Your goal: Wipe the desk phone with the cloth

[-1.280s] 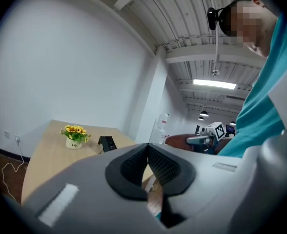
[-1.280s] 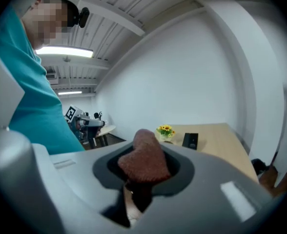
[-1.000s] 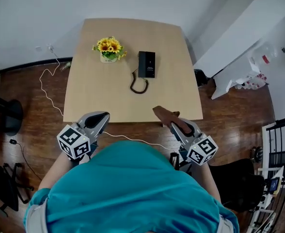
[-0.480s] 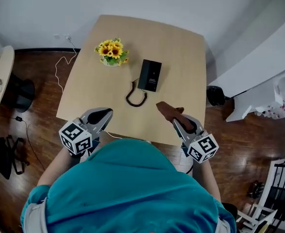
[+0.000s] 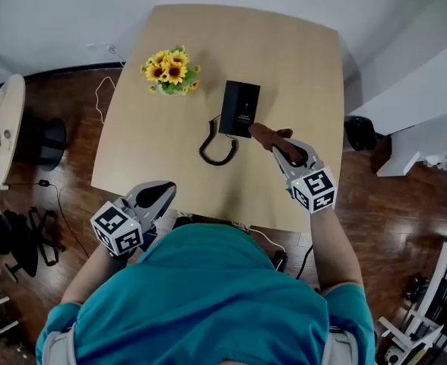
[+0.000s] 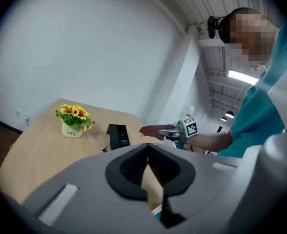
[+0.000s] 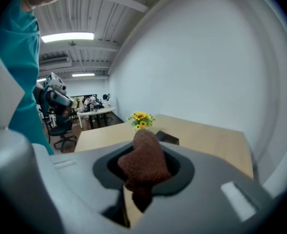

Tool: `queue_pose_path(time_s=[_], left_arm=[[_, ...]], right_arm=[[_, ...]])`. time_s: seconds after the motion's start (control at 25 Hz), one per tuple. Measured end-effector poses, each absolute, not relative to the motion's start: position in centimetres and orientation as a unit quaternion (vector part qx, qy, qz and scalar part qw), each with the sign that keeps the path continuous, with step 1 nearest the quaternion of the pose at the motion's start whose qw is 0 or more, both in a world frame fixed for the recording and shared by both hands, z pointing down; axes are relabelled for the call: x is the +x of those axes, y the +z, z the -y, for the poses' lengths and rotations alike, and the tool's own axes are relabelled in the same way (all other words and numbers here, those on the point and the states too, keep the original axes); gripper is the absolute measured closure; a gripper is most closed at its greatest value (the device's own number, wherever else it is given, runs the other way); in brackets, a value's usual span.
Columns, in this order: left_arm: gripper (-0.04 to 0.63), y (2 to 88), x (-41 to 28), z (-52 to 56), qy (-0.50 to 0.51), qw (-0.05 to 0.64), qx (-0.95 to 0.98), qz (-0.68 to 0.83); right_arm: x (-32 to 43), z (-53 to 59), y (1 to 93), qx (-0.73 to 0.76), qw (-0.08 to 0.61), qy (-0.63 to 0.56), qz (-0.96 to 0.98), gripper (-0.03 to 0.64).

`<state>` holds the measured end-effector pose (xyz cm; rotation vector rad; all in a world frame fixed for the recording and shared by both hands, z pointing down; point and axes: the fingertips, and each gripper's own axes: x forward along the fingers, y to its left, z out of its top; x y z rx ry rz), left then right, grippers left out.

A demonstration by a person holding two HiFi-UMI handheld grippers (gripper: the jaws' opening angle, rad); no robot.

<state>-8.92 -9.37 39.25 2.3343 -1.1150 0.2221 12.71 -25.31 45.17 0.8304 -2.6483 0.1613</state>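
Observation:
A black desk phone (image 5: pixel 239 109) lies near the middle of the wooden table (image 5: pixel 299 59), its coiled cord (image 5: pixel 217 147) looped toward the front. My right gripper (image 5: pixel 281 147) is shut on a brown cloth (image 5: pixel 267 134). The cloth's free end hangs just right of the phone's near corner, and I cannot tell whether it touches the phone. In the right gripper view the cloth (image 7: pixel 143 162) bulges from the jaws, with the phone (image 7: pixel 166 138) behind it. My left gripper (image 5: pixel 154 195) is shut and holds nothing at the table's front left edge. From the left gripper view the phone (image 6: pixel 118 135) lies ahead.
A small white pot of sunflowers (image 5: pixel 170 70) stands left of the phone. A white cable (image 5: pixel 102 90) trails over the wood floor at the left. A round table (image 5: pixel 3 131) and dark chairs stand at the far left. A white panel (image 5: pixel 413 97) leans at the right.
My right gripper has carried the cloth forward from the table's front edge to just beside the phone. The left gripper has stayed near the front edge. The head view has shifted over the table.

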Motion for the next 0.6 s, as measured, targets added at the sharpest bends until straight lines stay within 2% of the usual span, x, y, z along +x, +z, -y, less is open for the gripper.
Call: queue_pose_path(time_s=[0.28,0.6], left_arm=[[0.589,42.1,-12.8,9.3,0.073,0.3,0.883,0.353],[0.589,45.9,-16.8,6.1,0.07,0.356,0.858,0.363]], right_arm=[[7.5,34.2,47.5,0.335,0.233,-0.022,0.913,0.529],[3.1,42.7,51.3,0.336,0.271,-0.101,0.897,0.529]])
